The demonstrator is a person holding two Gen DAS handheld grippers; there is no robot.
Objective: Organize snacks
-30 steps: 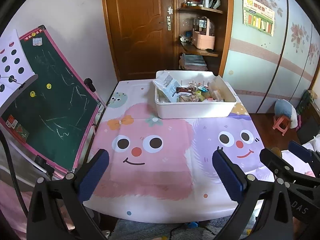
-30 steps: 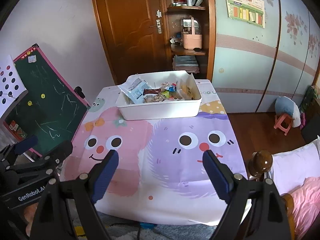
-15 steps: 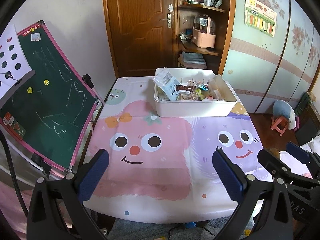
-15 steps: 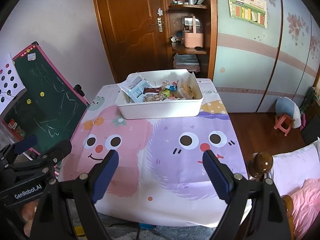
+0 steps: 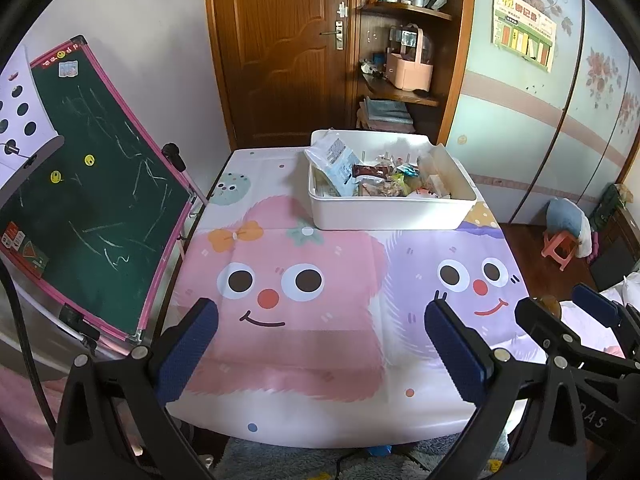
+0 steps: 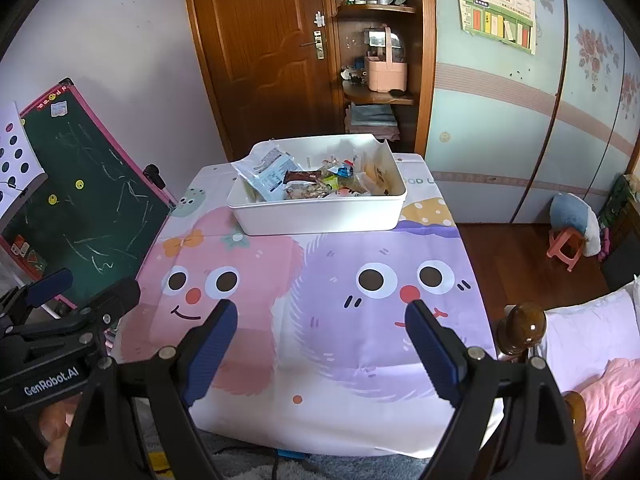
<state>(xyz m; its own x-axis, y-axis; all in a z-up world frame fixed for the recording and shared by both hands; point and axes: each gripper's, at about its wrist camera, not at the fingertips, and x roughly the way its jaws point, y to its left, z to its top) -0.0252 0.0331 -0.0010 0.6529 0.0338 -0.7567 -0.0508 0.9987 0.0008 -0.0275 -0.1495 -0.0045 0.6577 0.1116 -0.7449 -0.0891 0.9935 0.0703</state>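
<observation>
A white plastic bin [image 5: 384,214] [image 6: 320,214] stands at the far end of the table and holds several wrapped snacks, among them a large pale blue packet [image 5: 334,164] [image 6: 270,174] and a dark brown bar [image 5: 370,170] [image 6: 304,176]. My left gripper [image 5: 320,340] is open and empty, well short of the bin, over the pink face on the tablecloth. My right gripper [image 6: 322,338] is open and empty over the purple face. Each gripper shows at the edge of the other's view.
The table wears a cartoon cloth [image 5: 304,344] with pink and purple faces. A green chalkboard easel [image 5: 88,200] leans at the table's left edge. A brown bedpost knob [image 6: 522,324] and bedding lie at right. A door and corner shelves stand behind the table.
Both views have tilted up and shifted a little, so the bin sits slightly higher in the frame. Both grippers stay open and empty.
</observation>
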